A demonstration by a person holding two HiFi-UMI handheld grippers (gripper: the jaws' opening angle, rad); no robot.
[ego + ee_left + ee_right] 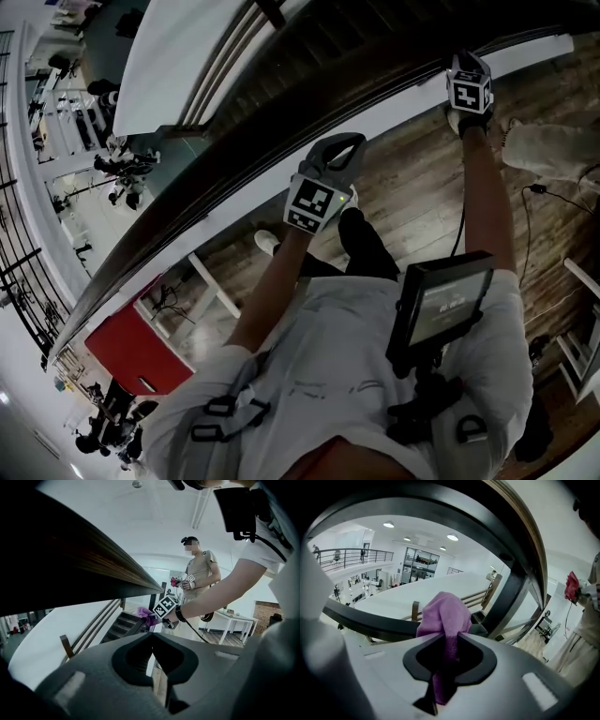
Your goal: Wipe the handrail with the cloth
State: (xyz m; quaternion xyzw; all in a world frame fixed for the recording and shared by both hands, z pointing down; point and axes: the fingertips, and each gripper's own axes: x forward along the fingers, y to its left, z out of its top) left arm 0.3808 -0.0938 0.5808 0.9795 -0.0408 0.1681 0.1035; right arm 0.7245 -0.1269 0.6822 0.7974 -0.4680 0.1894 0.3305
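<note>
Your right tongs (pixel 449 651) clamp the purple cloth (pixel 444 613) at the handrail (pixel 225 169), upper right of the head view. The rail runs diagonally to the lower left. Your left tongs (pixel 333 159) are pressed together, empty.

Handrail (pixel 272 112) runs diagonally ahead of us, lower left to upper right; right gripper (pixel 466 64) is at it, far right; cloth (pixel 444 613) sits between its jaws, up at the rail; left gripper (pixel 339 155) is left of that, nearer us, just short of the rail; stairs (pixel 119 625) lie beyond and below the rail; another person (pixel 199 581) stands further along, behind the right gripper; table (pixel 236 618) is to their right; screen (pixel 441 305) sits on our chest, under the right arm; cabinet (pixel 141 352) is down at our left, near the rail.
</note>
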